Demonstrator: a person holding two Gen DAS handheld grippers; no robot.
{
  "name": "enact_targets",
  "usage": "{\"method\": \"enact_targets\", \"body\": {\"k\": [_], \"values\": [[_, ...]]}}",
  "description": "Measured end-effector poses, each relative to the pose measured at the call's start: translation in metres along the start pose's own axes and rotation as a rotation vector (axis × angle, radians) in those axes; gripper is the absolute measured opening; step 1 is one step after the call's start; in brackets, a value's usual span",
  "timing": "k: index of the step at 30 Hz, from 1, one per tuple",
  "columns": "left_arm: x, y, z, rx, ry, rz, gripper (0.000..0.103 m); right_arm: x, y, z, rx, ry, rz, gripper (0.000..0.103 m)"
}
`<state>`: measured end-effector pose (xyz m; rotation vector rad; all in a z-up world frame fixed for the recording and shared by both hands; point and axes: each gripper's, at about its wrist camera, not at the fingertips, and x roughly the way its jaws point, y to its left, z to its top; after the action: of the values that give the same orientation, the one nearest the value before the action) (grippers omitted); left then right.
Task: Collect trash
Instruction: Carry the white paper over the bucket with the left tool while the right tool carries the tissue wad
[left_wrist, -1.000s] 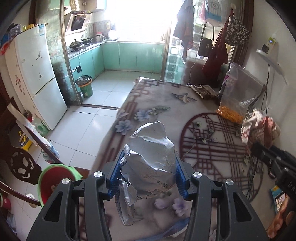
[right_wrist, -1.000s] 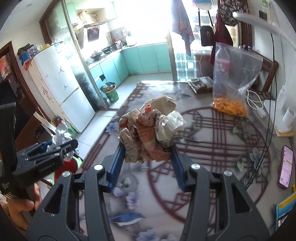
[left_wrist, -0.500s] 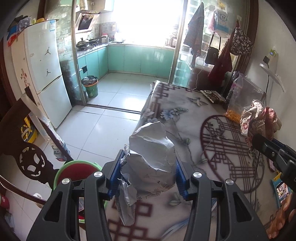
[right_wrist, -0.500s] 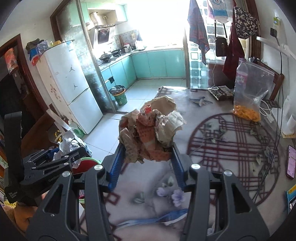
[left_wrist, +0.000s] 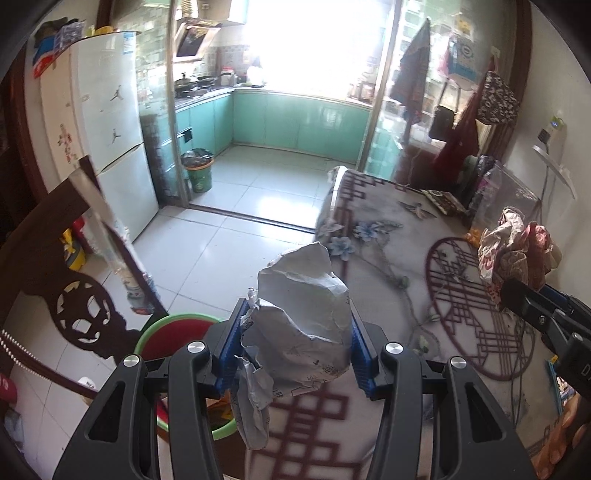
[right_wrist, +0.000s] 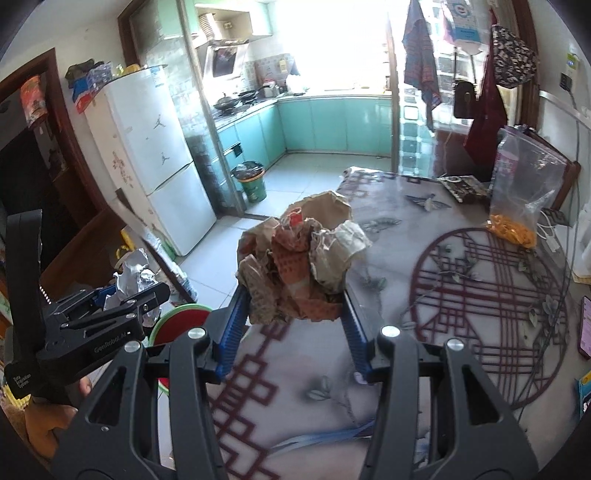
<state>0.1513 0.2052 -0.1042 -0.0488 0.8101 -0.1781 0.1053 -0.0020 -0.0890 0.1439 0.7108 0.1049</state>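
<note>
My left gripper (left_wrist: 293, 350) is shut on a crumpled grey-white paper wad (left_wrist: 303, 321), held over the table's left edge. A green-rimmed red bin (left_wrist: 173, 336) stands on the floor just left and below it. My right gripper (right_wrist: 290, 332) is shut on a crumpled brown and orange paper wrapper (right_wrist: 299, 269), held above the patterned tablecloth (right_wrist: 461, 314). The left gripper with its paper shows in the right wrist view (right_wrist: 122, 306), near the bin (right_wrist: 181, 325). The right gripper with its wrapper shows at the right of the left wrist view (left_wrist: 517, 254).
A carved dark wooden chair (left_wrist: 74, 295) stands left of the bin. On the table are a clear bag with orange pieces (right_wrist: 521, 192), a phone (right_wrist: 584, 328) and cables. A white fridge (right_wrist: 147, 162) and a green kitchen bin (right_wrist: 251, 181) are farther off.
Both grippers have moved left and back with their paper wads still held. The left one went from above the table to its left edge, and the red bin came closer into view.
</note>
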Motion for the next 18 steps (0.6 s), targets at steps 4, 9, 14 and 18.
{"method": "enact_targets", "body": {"k": [4,9,14,18], "values": [[0.001,0.025,-0.003,-0.037,0.008,0.042,0.048,0.014,0.023,-0.001,-0.026,0.027,0.041,0.048],[0.007,0.066,-0.009,-0.100,0.025,0.112,0.048,0.039,0.052,0.000,-0.066,0.072,0.104,0.048],[0.016,0.105,-0.015,-0.161,0.053,0.177,0.047,0.066,0.085,-0.002,-0.107,0.125,0.165,0.048],[0.025,0.127,-0.020,-0.195,0.077,0.216,0.047,0.092,0.109,-0.006,-0.131,0.178,0.210,0.048]]}}
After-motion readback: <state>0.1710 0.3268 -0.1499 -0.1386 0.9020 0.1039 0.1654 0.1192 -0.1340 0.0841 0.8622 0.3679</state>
